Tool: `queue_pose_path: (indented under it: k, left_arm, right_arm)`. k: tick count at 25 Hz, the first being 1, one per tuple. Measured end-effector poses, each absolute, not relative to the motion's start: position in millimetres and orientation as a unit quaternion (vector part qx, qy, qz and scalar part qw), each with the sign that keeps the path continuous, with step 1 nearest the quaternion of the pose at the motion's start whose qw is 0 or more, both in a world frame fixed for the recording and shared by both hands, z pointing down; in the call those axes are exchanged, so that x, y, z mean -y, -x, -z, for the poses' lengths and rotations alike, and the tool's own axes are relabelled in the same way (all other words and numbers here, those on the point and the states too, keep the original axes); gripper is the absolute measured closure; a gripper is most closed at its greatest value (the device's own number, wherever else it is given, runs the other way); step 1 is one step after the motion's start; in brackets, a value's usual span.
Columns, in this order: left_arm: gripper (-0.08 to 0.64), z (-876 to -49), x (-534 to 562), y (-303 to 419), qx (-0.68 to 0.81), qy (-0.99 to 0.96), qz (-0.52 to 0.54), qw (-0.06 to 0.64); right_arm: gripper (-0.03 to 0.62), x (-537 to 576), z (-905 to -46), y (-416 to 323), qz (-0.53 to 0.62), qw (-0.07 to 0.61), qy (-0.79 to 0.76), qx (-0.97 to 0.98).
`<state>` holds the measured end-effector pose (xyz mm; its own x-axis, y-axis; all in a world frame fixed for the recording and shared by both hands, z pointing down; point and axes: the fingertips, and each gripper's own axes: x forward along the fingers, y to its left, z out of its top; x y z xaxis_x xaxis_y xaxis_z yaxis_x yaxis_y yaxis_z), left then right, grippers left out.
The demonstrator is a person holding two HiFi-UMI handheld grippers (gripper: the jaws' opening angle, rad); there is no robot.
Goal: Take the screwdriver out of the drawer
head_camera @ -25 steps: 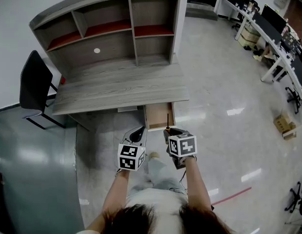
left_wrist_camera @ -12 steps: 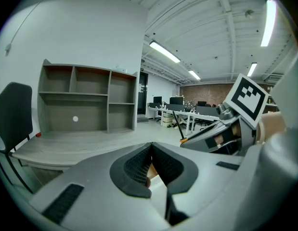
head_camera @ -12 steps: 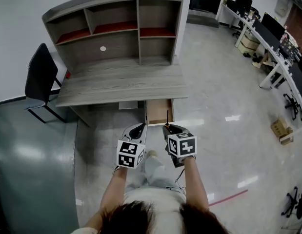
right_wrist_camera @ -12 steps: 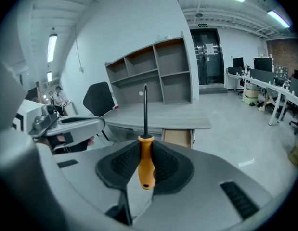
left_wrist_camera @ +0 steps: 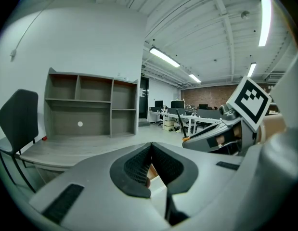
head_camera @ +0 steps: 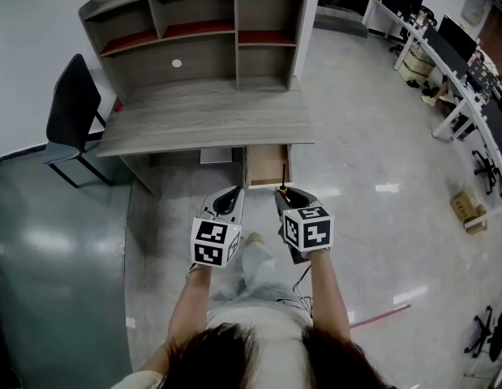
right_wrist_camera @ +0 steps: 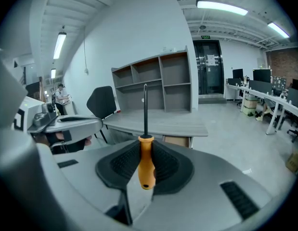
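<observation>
Head view: person faces the desk (head_camera: 203,120), both forearms stretched forward side by side over the floor in front of it. The left gripper (head_camera: 232,197) and right gripper (head_camera: 285,198) are near each other but apart, jaws pointing at the desk. The drawer (head_camera: 267,168) under the desk's right end stands open. The screwdriver (head_camera: 282,183) is out of it, held in the right gripper, with the shaft tip overlapping the drawer's front edge from this angle. A black chair (head_camera: 72,108) is at the desk's left end.

Left gripper view: jaws closed on each other, nothing between the pads. The right gripper is off to the right with its marker cube (left_wrist_camera: 250,101) on top and the screwdriver shaft sticking out ahead of it.

Right gripper view: jaws clamped on the screwdriver's orange handle, with the black shaft running straight up out of the grip, in line with the shelf unit (right_wrist_camera: 153,83) on the desk. The left gripper shows at the left edge, jaws together.
</observation>
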<state>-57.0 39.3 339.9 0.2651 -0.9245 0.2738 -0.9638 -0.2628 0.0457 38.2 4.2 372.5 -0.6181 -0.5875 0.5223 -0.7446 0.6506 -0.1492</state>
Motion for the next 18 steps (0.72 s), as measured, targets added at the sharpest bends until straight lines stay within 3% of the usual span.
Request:
queue_pose_path:
  k: [18]
  left_arm:
    - [0.543, -298, -81, 58, 0.601, -0.792, -0.09, 0.062]
  right_arm:
    - [0.506, -43, -313, -39, -0.085, 0.133, -0.421, 0.893]
